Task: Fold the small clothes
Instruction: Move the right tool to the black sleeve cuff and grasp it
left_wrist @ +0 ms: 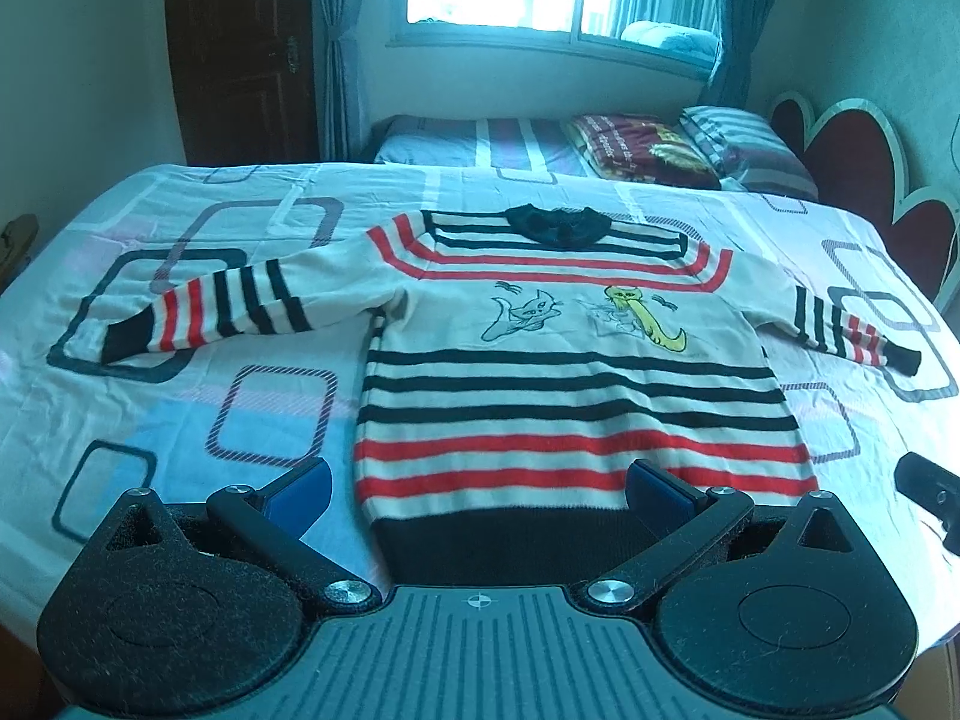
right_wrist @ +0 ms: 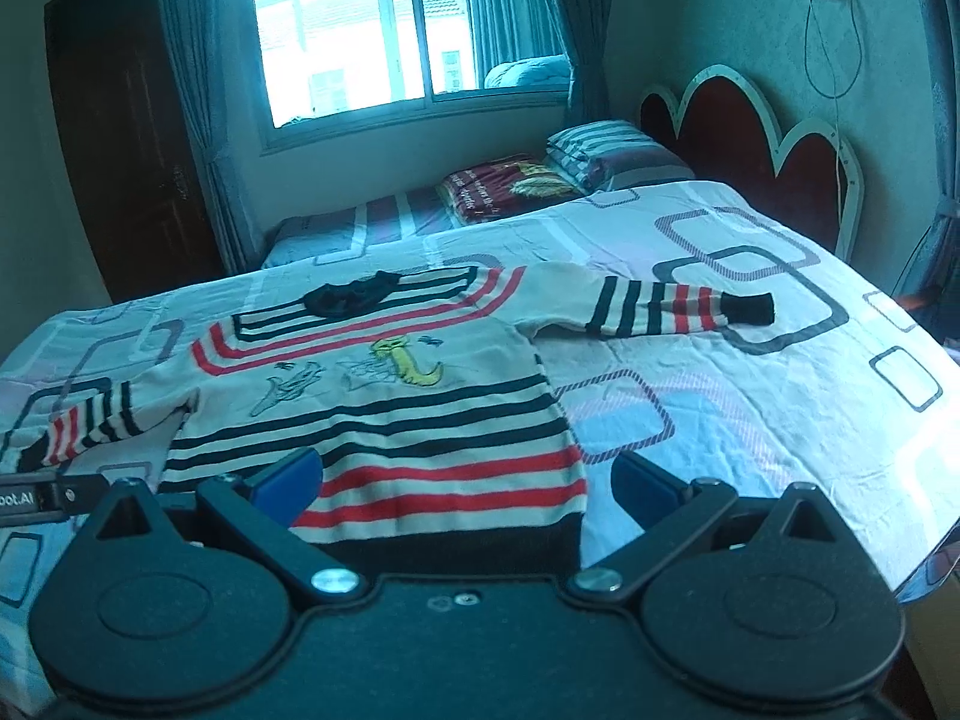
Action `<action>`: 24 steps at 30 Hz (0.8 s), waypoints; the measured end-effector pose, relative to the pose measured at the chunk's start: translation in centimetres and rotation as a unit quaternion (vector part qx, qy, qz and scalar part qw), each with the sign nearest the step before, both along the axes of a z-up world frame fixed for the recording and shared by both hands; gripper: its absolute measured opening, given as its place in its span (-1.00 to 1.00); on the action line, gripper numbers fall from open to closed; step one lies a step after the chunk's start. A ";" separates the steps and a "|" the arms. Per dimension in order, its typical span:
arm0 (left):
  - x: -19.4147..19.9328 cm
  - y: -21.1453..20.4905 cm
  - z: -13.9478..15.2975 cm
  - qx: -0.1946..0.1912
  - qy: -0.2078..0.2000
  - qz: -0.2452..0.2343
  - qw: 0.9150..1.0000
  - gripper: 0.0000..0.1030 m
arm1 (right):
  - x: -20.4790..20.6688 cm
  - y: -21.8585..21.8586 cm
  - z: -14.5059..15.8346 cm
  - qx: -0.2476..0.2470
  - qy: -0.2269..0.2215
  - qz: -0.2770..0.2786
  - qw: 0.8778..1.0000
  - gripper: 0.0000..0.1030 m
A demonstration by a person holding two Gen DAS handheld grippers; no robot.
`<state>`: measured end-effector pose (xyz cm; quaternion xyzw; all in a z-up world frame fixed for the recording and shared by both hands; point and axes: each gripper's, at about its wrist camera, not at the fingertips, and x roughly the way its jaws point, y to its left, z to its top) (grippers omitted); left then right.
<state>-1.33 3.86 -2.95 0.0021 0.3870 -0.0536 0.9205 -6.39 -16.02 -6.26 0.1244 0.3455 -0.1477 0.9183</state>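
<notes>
A small cream sweater (left_wrist: 558,372) with black and red stripes, a black collar and cat drawings lies flat, face up, on the bed, both sleeves spread sideways. It also shows in the right wrist view (right_wrist: 384,414). My left gripper (left_wrist: 480,489) is open and empty, hovering over the black hem, its blue pads (left_wrist: 300,489) straddling the hem's left part. My right gripper (right_wrist: 462,483) is open and empty over the hem's right corner. The right gripper's edge shows in the left wrist view (left_wrist: 927,489).
The patterned bedsheet (left_wrist: 180,420) covers the bed. A second bed with folded bedding and pillows (left_wrist: 690,147) lies behind, by the window. A red scalloped headboard (right_wrist: 750,138) stands at the right. A dark door (left_wrist: 240,54) is at the back left.
</notes>
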 end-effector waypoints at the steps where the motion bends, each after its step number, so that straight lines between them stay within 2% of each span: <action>1: 0.8 -0.4 -0.3 0.000 0.003 -0.001 1.000 1.00 | 0.5 -0.6 -0.3 0.002 0.001 -0.005 1.000 0.98; 6: 4.4 -3.0 -1.4 0.003 0.011 -0.011 1.000 1.00 | 3.1 -4.2 -2.1 0.013 0.007 -0.035 0.999 0.87; 9: 6.6 -4.7 -2.2 0.005 0.016 -0.015 1.000 1.00 | 4.9 -6.7 -3.3 0.022 0.017 -0.051 0.998 0.75; 11: 8.3 -6.1 -2.7 0.008 0.023 -0.017 1.000 1.00 | 6.0 -8.3 -4.1 0.025 0.022 -0.062 0.998 0.59; 16: 12.1 -9.3 -3.9 0.000 0.037 -0.026 0.999 1.00 | 9.1 -12.6 -6.3 0.041 0.041 -0.088 0.994 0.49; 24: 17.6 -14.6 -5.6 0.009 0.051 -0.032 0.998 1.00 | 13.1 -19.1 -9.9 0.052 0.074 -0.121 0.989 0.44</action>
